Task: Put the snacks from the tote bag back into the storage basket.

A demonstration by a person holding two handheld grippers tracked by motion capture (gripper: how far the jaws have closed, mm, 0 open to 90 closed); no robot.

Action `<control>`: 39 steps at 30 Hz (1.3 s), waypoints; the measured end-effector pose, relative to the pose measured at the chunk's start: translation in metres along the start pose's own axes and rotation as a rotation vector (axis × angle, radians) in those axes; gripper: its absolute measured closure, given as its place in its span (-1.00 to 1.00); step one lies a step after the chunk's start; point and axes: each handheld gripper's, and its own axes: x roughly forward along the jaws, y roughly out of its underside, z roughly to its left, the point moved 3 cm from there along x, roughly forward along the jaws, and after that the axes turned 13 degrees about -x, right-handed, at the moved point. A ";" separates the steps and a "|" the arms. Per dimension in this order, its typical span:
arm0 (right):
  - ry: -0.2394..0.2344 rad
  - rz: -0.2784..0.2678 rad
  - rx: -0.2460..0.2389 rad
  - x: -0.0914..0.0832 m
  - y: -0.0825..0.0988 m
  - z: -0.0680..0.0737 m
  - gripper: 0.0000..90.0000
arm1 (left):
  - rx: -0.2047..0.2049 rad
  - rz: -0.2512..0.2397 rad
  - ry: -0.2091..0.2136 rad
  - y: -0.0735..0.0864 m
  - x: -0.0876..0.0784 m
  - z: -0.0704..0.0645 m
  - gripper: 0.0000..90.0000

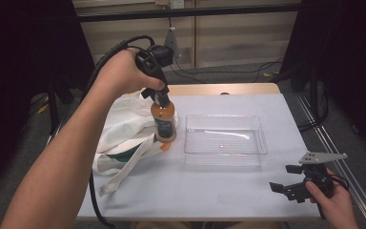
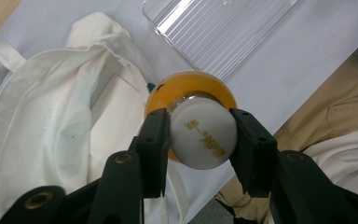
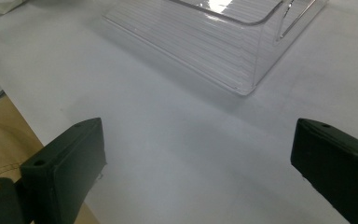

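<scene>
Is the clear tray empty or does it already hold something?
Empty: the clear tray shows only its ribbed floor, and the bottle hangs outside it.

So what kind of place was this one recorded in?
Probably a lab or recording workspace, not a home: a bare work table under an overhead black frame bar, dark curtains at both sides, loose cables on the floor behind.

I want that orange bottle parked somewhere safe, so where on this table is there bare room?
The clear tray is empty inside. Bare tabletop runs along the near edge, between the tray and the open right gripper, and behind the tray. The left side is crowded: the cloth bag and its straps lie there, with the bottle in the left gripper beside them.
</scene>
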 end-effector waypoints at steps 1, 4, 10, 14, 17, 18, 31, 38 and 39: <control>0.001 0.001 -0.001 0.000 0.000 0.000 -0.94 | 0.007 0.001 -0.004 -0.001 0.000 -0.001 0.32; 0.001 -0.001 -0.004 0.000 0.000 0.000 -0.94 | 0.013 0.003 -0.001 -0.003 0.000 -0.004 0.32; 0.004 -0.003 -0.005 -0.001 0.000 0.000 -0.94 | 0.020 0.009 0.007 -0.007 0.003 -0.011 0.32; -0.003 -0.001 -0.003 -0.001 0.000 0.000 -0.94 | 0.024 0.008 0.007 -0.010 0.006 -0.015 0.32; -0.002 -0.002 -0.002 -0.001 0.000 0.000 -0.94 | 0.040 0.015 0.003 -0.013 0.008 -0.018 0.32; -0.001 -0.003 -0.003 -0.001 0.000 0.000 -0.94 | 0.040 0.015 0.003 -0.013 0.008 -0.018 0.32; 0.000 -0.005 -0.003 -0.002 0.000 0.000 -0.94 | 0.048 0.017 0.017 -0.019 0.015 -0.025 0.32; 0.000 -0.003 -0.004 -0.002 0.000 0.000 -0.94 | 0.055 0.027 0.016 -0.023 0.017 -0.029 0.32; 0.000 -0.004 -0.004 -0.002 0.000 0.000 -0.94 | 0.056 0.028 0.018 -0.023 0.017 -0.029 0.32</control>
